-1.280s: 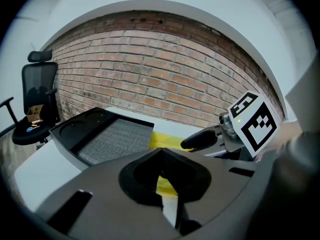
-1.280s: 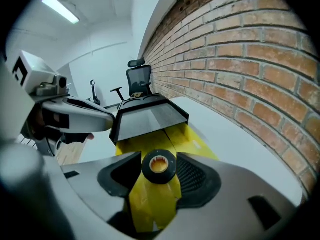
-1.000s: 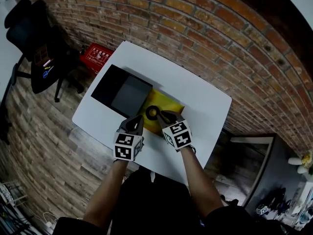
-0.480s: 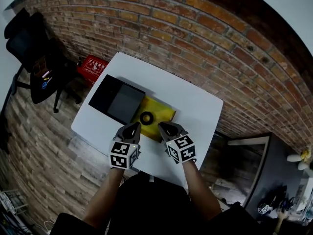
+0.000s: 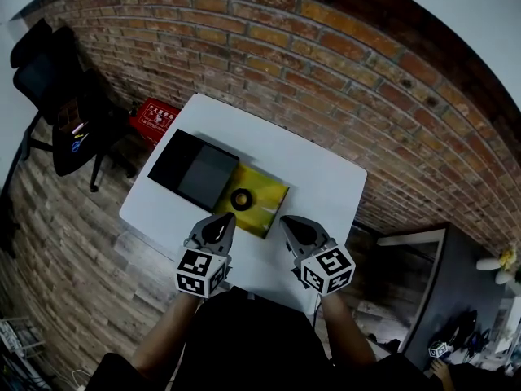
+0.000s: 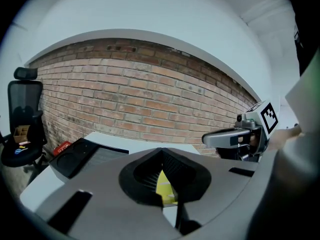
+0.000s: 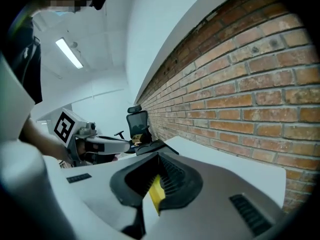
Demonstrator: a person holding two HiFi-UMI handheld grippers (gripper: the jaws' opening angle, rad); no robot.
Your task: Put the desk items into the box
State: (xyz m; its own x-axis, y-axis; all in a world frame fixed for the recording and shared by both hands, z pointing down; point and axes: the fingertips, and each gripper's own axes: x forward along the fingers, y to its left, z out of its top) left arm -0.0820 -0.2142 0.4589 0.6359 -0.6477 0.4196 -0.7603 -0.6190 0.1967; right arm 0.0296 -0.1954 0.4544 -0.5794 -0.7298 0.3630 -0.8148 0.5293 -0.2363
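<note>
While both claws hover over the near edge of the white rectangular table [image 5: 313,169], the left gripper [image 5: 220,223] has its jaws pressed together, empty, and the right gripper [image 5: 293,225] is closing fully shut on nothing. Just beyond them, a black ring-shaped tape roll [image 5: 242,199] rests on a flat yellow book [image 5: 267,195], beside the open black box [image 5: 183,163].

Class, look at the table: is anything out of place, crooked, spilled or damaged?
Nothing is spilled or broken. One oddity: a black ring sits on top of the yellow pad, which lies against the black box, not inside it.
</note>
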